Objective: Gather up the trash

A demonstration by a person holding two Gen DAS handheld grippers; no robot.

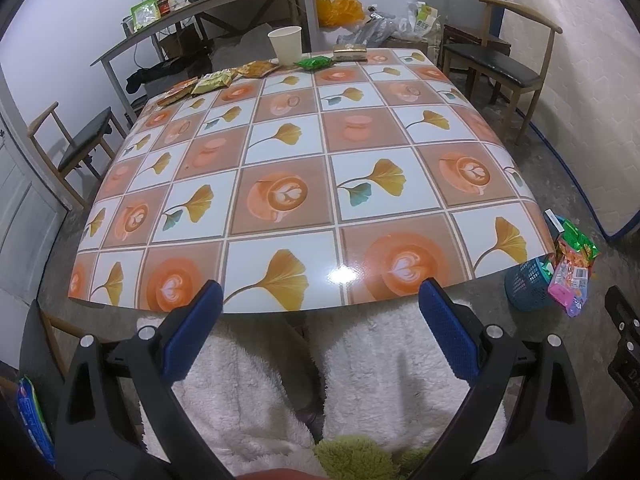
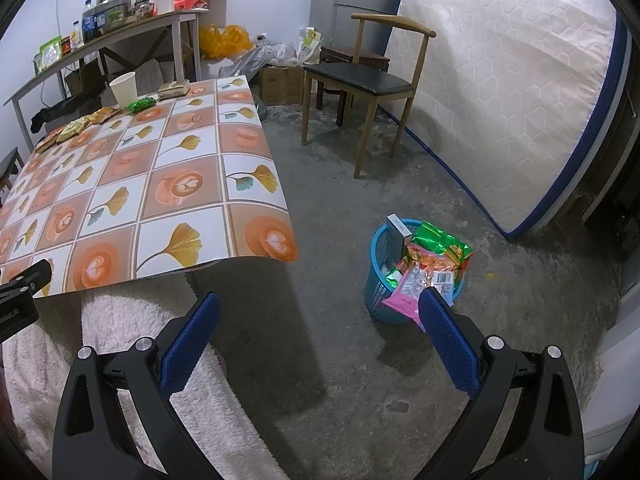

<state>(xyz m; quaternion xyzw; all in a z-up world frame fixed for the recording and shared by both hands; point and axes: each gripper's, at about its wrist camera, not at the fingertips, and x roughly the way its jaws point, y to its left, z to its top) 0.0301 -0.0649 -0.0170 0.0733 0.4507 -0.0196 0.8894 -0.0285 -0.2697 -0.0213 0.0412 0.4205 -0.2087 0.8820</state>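
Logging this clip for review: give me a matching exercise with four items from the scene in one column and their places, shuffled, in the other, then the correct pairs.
Items:
1. paper cup
2. blue basket
3. green wrapper
4. wooden chair

Places:
A. on the floor, right of the table, stuffed with wrappers
B. on the table's far edge, upright
C. on the floor beyond the table, beside the leaning mattress
D. lying flat on the table, just right of the cup

Pairs: 1-B, 2-A, 3-D, 4-C
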